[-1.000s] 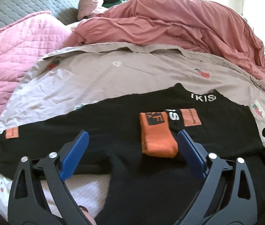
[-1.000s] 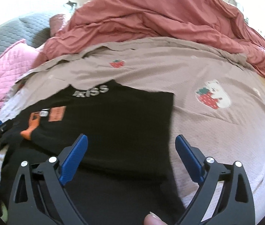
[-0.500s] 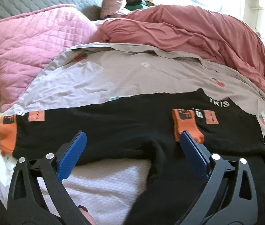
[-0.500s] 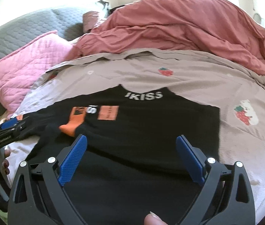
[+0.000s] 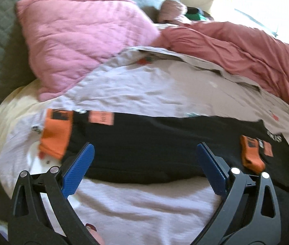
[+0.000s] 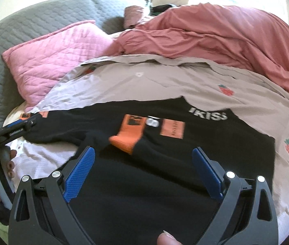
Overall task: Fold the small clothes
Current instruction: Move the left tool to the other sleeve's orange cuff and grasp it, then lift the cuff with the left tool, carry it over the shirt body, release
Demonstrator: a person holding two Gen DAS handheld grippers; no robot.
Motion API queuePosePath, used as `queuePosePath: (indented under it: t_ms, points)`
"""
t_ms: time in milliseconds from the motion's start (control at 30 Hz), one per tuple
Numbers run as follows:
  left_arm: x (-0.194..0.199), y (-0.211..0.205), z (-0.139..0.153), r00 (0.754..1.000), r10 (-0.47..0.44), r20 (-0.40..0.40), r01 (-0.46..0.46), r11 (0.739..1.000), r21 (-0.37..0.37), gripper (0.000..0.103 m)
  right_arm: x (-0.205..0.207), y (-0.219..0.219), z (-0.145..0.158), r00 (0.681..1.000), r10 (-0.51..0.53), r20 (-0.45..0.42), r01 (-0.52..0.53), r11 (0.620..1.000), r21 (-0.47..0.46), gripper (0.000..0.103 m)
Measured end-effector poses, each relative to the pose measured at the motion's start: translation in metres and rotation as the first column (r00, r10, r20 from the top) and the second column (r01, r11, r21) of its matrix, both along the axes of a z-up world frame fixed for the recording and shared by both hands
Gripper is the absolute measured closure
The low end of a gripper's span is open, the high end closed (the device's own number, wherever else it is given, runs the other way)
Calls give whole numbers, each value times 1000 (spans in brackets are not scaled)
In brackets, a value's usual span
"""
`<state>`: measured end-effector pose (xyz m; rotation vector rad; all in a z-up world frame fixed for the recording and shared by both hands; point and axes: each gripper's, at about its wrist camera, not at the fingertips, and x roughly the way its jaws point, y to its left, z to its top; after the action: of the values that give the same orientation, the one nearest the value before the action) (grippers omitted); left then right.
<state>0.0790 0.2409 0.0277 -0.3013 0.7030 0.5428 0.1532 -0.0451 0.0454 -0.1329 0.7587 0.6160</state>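
Black top point(image 6: 165, 163) lies flat on bed sheet point(image 5: 165, 94), one sleeve stretched out w/ orange cuff point(image 5: 55, 134) near bed's left edge; other cuff point(image 6: 129, 134) folded onto chest. Bare sheet in front of sleeve, more beyond collar up to red duvet point(image 6: 226, 34) and pink pillow point(image 5: 79, 40). Left hand-held gripper point(image 5: 144, 169) wide open, empty; right hand-held gripper point(image 6: 142, 169) same. Left view blurred, print unreadable; top's hem cut off. Vs 0.5 s ago: left view swung left, cuff nearer.

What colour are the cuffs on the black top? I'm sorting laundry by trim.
Orange cuffs, clearest in the right wrist view.
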Motion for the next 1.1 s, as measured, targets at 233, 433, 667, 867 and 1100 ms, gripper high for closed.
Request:
queuePosePath:
  t_ms: [233,433,667,867,1100]
  points:
    - [-25,46,-7,985,171,-16,-171,984,-41,10,-9,51,-3,995,101,9,-101,995,-17,8]
    - [-42,75,-19,955,294,-36,-297,949,-104,10,-16,95,-7,984,180,13,-180,983,-25,8]
    - [-52,100,-39,932,359,-56,-362,906,-219,13,-26,140,-19,965,264,-7,-264,964,-30,8]
    - [-53,115,-47,927,373,-26,-365,885,-289,67,-31,148,-29,962,271,-41,-271,962,7,8]
    - [-48,93,-22,956,269,120,-236,942,-239,97,-19,121,-35,978,195,-79,-192,980,47,8]
